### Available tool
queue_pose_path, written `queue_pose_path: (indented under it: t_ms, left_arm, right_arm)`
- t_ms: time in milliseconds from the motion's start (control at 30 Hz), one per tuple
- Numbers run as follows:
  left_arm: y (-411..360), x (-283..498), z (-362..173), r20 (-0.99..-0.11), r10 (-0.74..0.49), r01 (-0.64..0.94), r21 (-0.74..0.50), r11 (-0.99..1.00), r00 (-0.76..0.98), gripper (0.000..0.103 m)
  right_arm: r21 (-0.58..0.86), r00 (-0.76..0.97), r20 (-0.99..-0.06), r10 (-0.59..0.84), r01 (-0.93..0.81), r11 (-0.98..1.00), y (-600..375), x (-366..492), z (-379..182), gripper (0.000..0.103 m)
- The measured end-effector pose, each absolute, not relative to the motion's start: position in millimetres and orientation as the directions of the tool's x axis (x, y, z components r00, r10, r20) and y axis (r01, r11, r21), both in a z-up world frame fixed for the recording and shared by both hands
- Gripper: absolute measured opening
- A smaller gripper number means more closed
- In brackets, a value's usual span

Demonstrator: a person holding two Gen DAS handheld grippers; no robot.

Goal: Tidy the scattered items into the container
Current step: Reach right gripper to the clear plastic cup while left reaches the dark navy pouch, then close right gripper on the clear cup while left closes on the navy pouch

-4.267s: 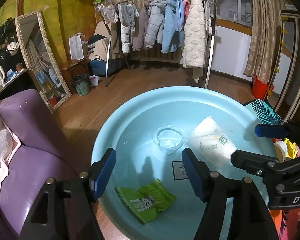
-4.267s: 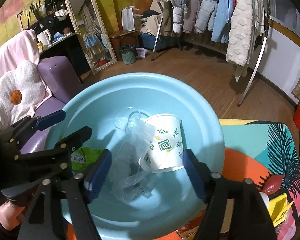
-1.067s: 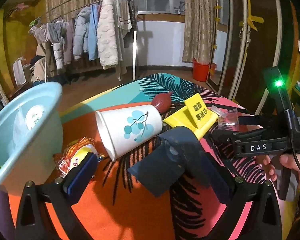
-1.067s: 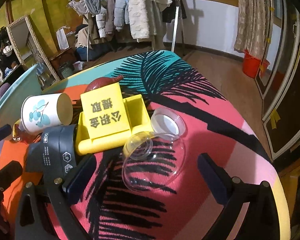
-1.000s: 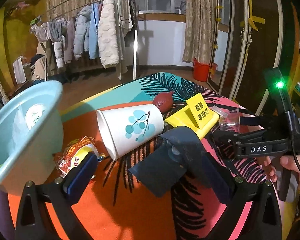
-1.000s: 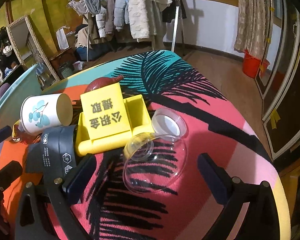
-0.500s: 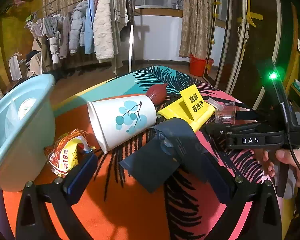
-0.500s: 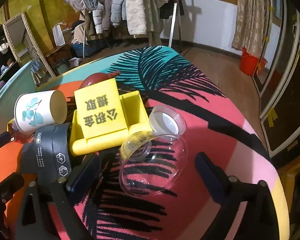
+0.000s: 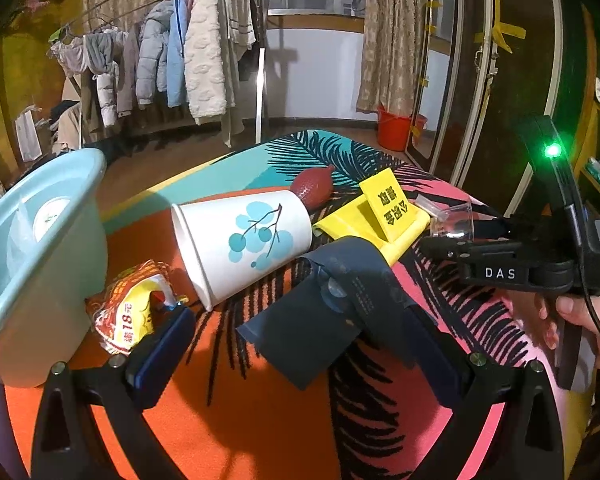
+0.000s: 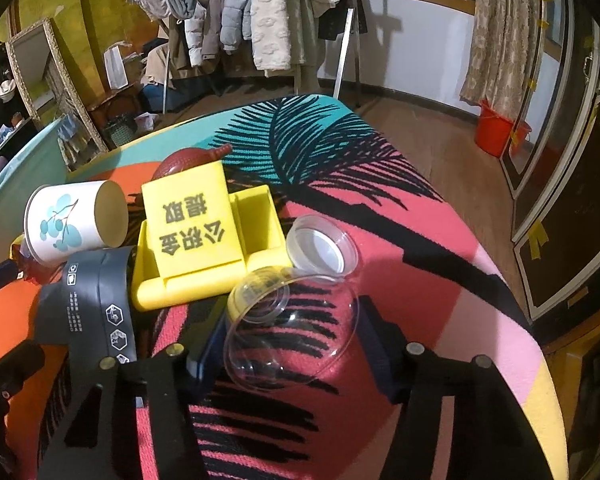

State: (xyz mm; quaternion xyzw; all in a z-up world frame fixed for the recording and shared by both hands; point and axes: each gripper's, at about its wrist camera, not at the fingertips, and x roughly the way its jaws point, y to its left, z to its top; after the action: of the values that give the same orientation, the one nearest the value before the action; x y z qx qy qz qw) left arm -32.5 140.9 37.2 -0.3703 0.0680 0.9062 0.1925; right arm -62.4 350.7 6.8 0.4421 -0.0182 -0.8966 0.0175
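Both wrist cameras look steeply down, close, sharing the yellow stand [image 9: 384, 216] [image 10: 204, 236].

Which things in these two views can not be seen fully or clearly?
- Basin, left wrist view: cut off by the left edge; contents blurred.
- Red fruit-shaped object, right wrist view: mostly hidden behind the yellow sign holder.
- Clear cup, left wrist view: partly hidden by the right gripper.
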Motion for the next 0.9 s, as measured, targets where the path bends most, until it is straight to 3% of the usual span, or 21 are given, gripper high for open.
queue_pose_path:
  t_ms: [800, 900]
  left_arm:
    - [187, -80, 15, -0.774, 0.355, -0.486, -0.069, -0.871, -0.525, 0.103]
    - [189, -82, 14, -0.778, 0.335, -0.484, -0.046, -0.874, -0.531, 0.091]
  right_arm:
    - [0.088, -0.627, -0.774, -0.091, 0.036, -0.995, 349, -55, 10, 0.061]
    - [0.089, -0.625, -0.776, -0.090, 0.032, -0.995, 350, -56, 9, 0.061]
